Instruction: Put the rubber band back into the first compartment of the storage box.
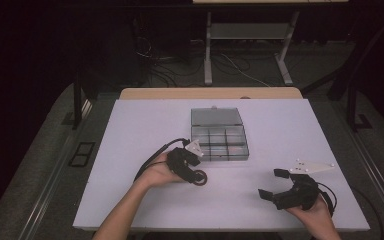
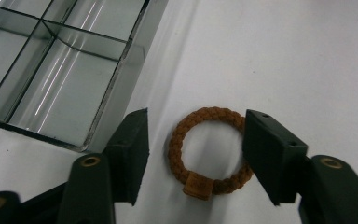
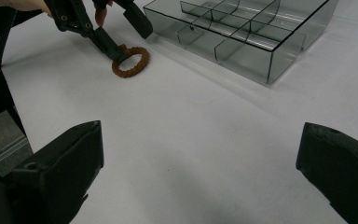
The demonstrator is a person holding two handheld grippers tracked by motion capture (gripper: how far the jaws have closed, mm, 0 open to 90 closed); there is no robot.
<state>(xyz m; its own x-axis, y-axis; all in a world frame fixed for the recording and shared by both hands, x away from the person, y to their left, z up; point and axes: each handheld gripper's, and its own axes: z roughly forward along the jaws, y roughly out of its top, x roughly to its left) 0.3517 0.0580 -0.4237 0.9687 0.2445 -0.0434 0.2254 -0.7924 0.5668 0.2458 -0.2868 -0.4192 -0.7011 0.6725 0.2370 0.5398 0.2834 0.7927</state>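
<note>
With the left gripper (image 2: 195, 156) half open around the braided ring (image 2: 209, 151) and the right gripper (image 3: 200, 175) held wide, the ring could be pushed aside if only one pad lands.

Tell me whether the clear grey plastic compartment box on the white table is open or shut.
Open. The clear grey plastic compartment box has its lid folded back flat behind it, and its dividers lie uncovered from above.

1 braided ring (image 2: 209, 151), 1 compartment box (image 1: 219, 134) (lid open), 2 claws: left (image 1: 196, 170), right (image 1: 272, 184).
</note>
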